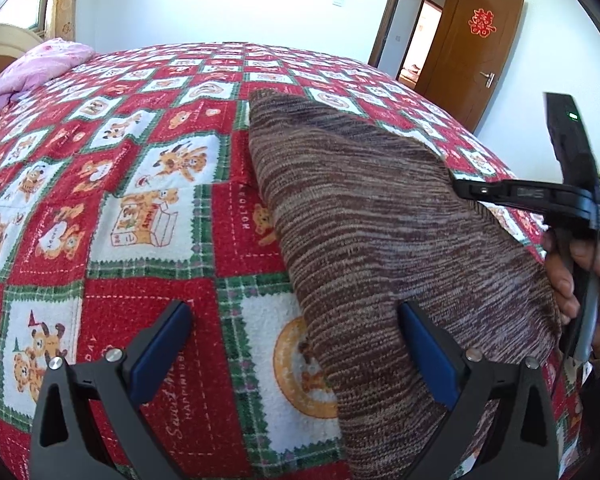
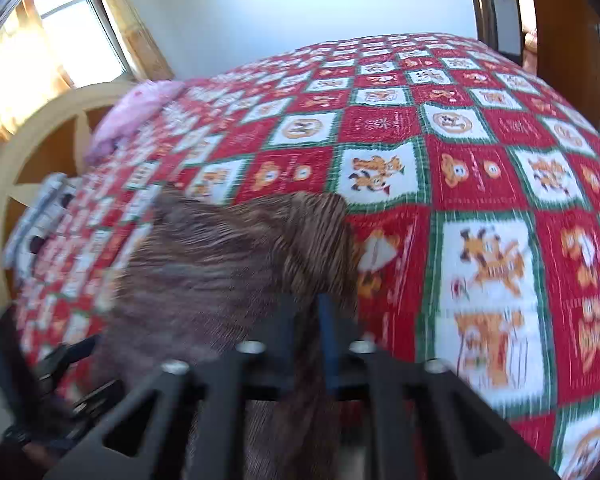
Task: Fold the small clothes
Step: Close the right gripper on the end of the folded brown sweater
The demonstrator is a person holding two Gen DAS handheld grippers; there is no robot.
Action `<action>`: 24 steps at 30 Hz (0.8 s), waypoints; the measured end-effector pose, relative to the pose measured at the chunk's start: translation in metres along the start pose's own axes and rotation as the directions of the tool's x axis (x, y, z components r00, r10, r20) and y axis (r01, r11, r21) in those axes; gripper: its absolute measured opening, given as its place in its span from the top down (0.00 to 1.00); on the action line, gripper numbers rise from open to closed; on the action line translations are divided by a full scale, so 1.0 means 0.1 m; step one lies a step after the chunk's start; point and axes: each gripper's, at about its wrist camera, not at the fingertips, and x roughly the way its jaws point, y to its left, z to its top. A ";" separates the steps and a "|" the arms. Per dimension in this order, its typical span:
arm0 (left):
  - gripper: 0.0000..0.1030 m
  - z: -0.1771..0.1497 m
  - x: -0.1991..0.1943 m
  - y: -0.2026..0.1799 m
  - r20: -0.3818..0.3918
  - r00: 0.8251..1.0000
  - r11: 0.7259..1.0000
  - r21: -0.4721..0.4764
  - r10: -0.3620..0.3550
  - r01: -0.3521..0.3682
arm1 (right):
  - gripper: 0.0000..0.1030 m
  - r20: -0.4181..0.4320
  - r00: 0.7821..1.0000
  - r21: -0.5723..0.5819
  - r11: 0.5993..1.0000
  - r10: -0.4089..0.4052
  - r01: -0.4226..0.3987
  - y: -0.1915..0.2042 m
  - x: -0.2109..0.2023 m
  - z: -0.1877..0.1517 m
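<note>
Now right gripper [image 2: 306, 312] pinches striped knit garment [image 1: 372, 232]; left gripper [image 1: 296, 320] gaping.

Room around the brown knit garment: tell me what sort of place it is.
Most likely a home bedroom: a bed under a red cartoon-print blanket, a pink pillow near the headboard, and a wooden door standing open.

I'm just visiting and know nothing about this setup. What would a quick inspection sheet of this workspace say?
Surface: bed with a red cartoon-print blanket.
Job's things: brown striped knit garment lying on the blanket.
Clutter: pink bedding at the far corner.
Grippers: left gripper open, one finger over the garment; right gripper shut on the garment.
Cables: thin cable beside the hand.
Surroundings: open wooden door, sunlit window, white walls.
</note>
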 end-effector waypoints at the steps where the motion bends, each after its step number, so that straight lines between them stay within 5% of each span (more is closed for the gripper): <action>1: 0.00 0.00 0.00 0.01 0.002 1.000 1.000 -0.005 -0.006 0.006 | 0.74 0.010 1.000 0.004 1.000 0.028 -0.028 0.01 -0.11 -0.08; 3: 0.00 0.00 -0.01 0.02 0.005 1.000 1.000 -0.010 -0.015 0.015 | 0.74 0.000 0.999 -0.024 0.998 0.052 -0.052 0.08 -0.29 -0.28; 5: 0.00 0.00 -0.01 0.03 0.005 1.000 1.000 -0.016 -0.023 0.023 | 0.74 -0.096 0.995 -0.070 0.997 -0.020 0.014 0.15 -0.23 -0.50; 8: 0.00 0.00 -0.01 0.02 0.001 1.000 1.000 -0.005 -0.026 0.026 | 0.75 -0.106 0.993 -0.067 0.997 -0.044 0.037 0.12 -0.30 -0.68; 18: 0.00 -0.02 -0.02 -0.11 -0.016 0.995 0.993 0.065 -0.100 0.101 | 0.67 0.027 0.992 0.095 0.987 0.126 -0.128 -0.22 -0.16 -0.13; 24: 0.00 -0.01 0.00 -0.11 -0.023 0.994 0.992 0.060 -0.110 0.111 | 0.64 -0.062 0.989 0.151 0.981 0.136 -0.125 -0.35 0.40 0.10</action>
